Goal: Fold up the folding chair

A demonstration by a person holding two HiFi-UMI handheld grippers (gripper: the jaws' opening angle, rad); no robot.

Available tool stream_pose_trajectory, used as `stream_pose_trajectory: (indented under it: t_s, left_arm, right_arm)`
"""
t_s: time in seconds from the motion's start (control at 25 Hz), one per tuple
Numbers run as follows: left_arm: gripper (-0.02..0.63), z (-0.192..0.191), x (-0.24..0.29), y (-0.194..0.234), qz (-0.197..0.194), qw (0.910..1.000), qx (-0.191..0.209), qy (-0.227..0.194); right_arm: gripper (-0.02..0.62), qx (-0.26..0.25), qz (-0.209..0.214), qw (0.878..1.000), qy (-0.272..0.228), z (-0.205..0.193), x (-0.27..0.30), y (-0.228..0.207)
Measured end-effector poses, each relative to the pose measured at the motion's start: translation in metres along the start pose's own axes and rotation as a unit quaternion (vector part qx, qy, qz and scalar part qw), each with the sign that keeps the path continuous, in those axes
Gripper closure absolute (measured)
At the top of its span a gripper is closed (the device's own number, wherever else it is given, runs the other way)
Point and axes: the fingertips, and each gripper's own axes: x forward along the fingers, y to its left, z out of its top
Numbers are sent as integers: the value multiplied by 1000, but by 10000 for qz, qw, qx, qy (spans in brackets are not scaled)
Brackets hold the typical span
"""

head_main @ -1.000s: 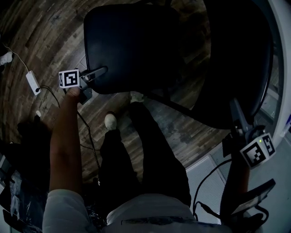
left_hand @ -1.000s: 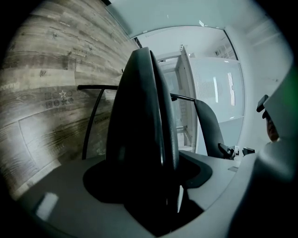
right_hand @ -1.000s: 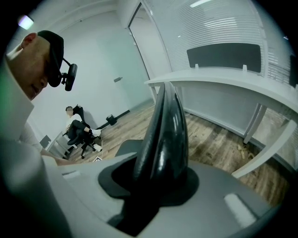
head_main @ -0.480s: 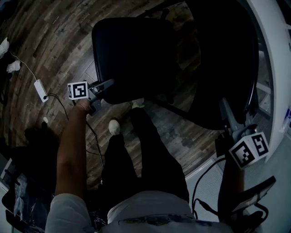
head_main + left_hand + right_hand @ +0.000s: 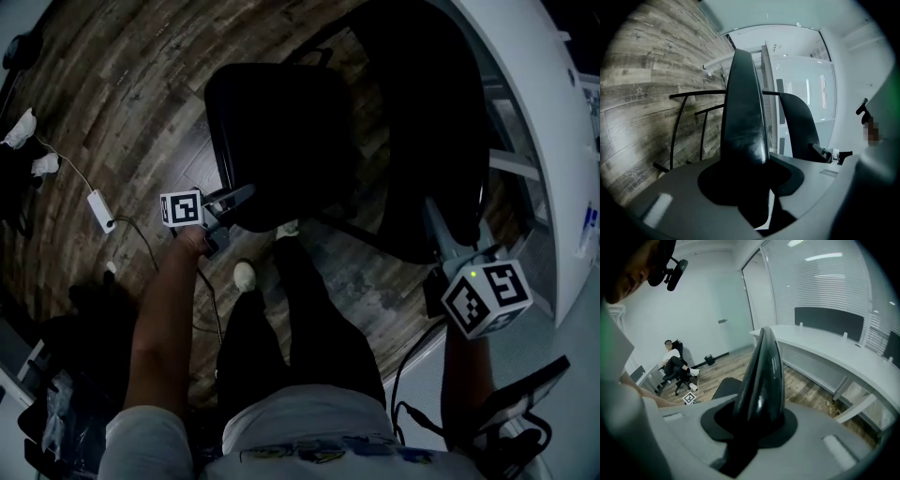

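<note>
White adapter (image 5: pixel 100 208) and its cable are lying on the wood floor (image 5: pixel 122 103), far left. Left hand-held gripper (image 5: pixel 239 194) is closing its jaws on the near edge of the seat (image 5: pixel 267 103); the edge is sitting wedged between them, pads pressing on it. Folding chair (image 5: pixel 291 159) is standing on the floor just ahead of the person's feet, seat and backrest (image 5: pixel 422 131) angled apart, not folded flat. Right hand-held gripper (image 5: pixel 436 220) is closing narrow on the backrest's rim, gripping it between the jaws. White worktop (image 5: pixel 525 112) is curving past the chair, far right.
</note>
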Motion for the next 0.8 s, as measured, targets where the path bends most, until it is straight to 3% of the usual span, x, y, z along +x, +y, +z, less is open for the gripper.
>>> stream_pose_trajectory:
  t_s: [0.32, 0.8]
  left_arm:
    - [480, 1, 20, -43, -53, 9999, 47, 122]
    - [482, -4, 64, -88, 838, 9963, 137, 135]
  right_arm:
    - [518, 69, -79, 9999, -74, 14, -5, 15]
    - [520, -42, -245, 9996, -92, 25, -19, 20]
